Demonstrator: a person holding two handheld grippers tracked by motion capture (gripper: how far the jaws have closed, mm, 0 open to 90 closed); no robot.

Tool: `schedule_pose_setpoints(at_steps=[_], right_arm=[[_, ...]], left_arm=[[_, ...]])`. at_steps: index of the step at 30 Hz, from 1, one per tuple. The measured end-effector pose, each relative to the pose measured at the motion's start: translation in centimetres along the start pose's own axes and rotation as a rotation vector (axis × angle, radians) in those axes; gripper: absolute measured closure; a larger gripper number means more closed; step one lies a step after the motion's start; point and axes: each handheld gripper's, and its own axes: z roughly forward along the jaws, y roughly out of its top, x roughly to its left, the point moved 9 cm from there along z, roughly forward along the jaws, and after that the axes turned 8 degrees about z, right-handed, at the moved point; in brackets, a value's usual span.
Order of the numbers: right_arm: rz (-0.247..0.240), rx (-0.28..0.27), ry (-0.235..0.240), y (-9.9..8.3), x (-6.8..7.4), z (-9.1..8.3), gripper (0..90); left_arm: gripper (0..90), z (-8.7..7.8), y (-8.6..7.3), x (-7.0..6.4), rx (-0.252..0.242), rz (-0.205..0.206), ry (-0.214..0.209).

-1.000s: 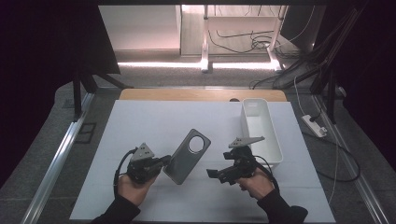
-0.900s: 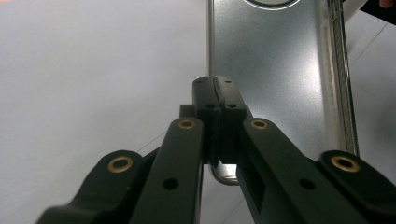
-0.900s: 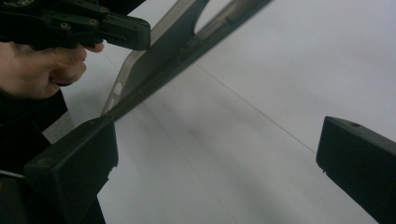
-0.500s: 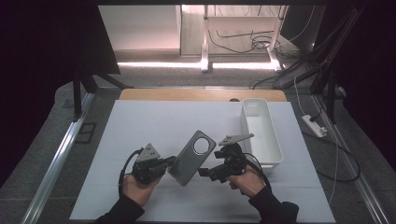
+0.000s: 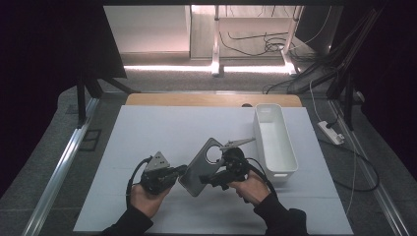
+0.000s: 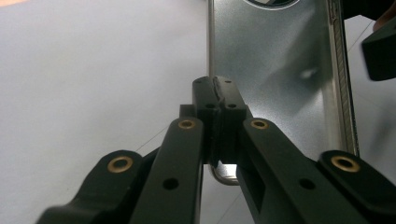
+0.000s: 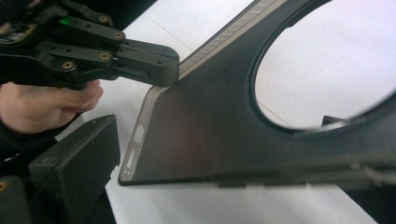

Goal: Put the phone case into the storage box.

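Metal plate with round hole [image 5: 201,164]: left gripper [image 6: 218,100] fingers clenched on its corner, right gripper [image 5: 216,178] fingers spread around it; thin-edge hold risks slipping.

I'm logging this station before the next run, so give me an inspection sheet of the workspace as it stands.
Surface: white mat over a wooden tabletop.
Job's things: grey metal plate with a round hole, held tilted above the mat.
Clutter: white bin at the right, looks empty.
Grippers: left gripper shut on the metal plate's lower corner, fingers closed on its edge; right gripper at the plate's other side, one finger beside the plate; whether it is closed cannot be told.
Cables: a black cable trails from the left gripper; a power strip and leads lie right of the table.
Surroundings: dark room, lit floor strip behind.
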Motion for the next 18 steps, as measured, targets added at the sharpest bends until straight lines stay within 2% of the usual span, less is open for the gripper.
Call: schedule_pose_setpoints(at_steps=[3,8,12,17,18], right_arm=[[-0.003,0.003,-0.008,0.06,-0.01,0.28,0.1],[0.036,-0.004,0.012,0.25,0.03,0.47,0.7],[0.085,-0.011,0.014,0.45,-0.32,0.39,18.0],[0.115,-0.012,0.048,0.54,-0.32,0.38,38.8],[0.121,-0.013,0.054,0.56,-0.29,0.38,40.6]], left_arm=[[89.0,-0.01,0.03,-0.06,-0.001,0.001,-0.001],[89.0,-0.07,0.07,-0.08,-0.002,0.004,0.0],[89.0,-0.11,0.14,-0.17,-0.005,0.005,-0.001],[89.0,-0.15,0.2,-0.25,-0.009,0.009,0.0],[89.0,-0.16,0.21,-0.27,-0.01,0.012,0.0]])
